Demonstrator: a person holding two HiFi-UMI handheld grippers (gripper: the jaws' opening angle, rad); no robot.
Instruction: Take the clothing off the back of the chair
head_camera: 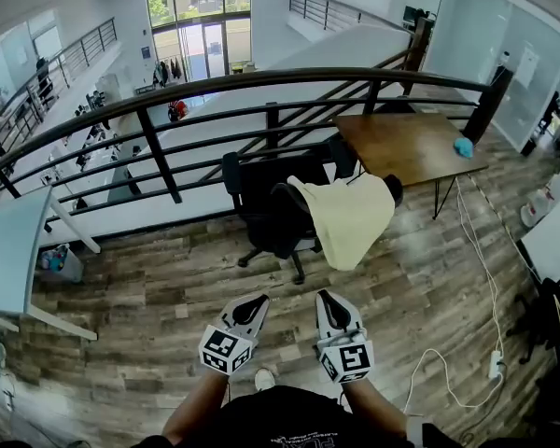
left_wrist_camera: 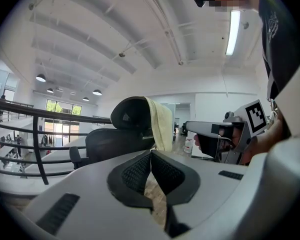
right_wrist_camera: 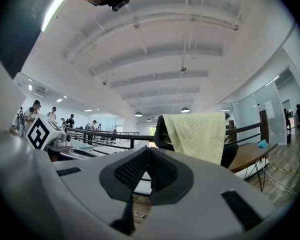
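A pale yellow cloth (head_camera: 350,217) hangs over the back of a black office chair (head_camera: 271,203), which stands on the wooden floor ahead of me. My two grippers are held side by side well short of the chair, and neither touches it. The left gripper (head_camera: 258,298) is shut and empty. In the left gripper view (left_wrist_camera: 151,154) the cloth (left_wrist_camera: 161,124) shows edge-on over the chair's headrest (left_wrist_camera: 130,115). The right gripper (head_camera: 325,296) is also shut and empty. In the right gripper view (right_wrist_camera: 149,151) the cloth (right_wrist_camera: 197,134) faces it broadside.
A dark railing (head_camera: 261,87) runs behind the chair, with a drop beyond it. A wooden table (head_camera: 411,147) with a blue thing (head_camera: 463,147) on it stands at the right. A white cable and power strip (head_camera: 494,364) lie on the floor. A white table (head_camera: 5,250) is at the left.
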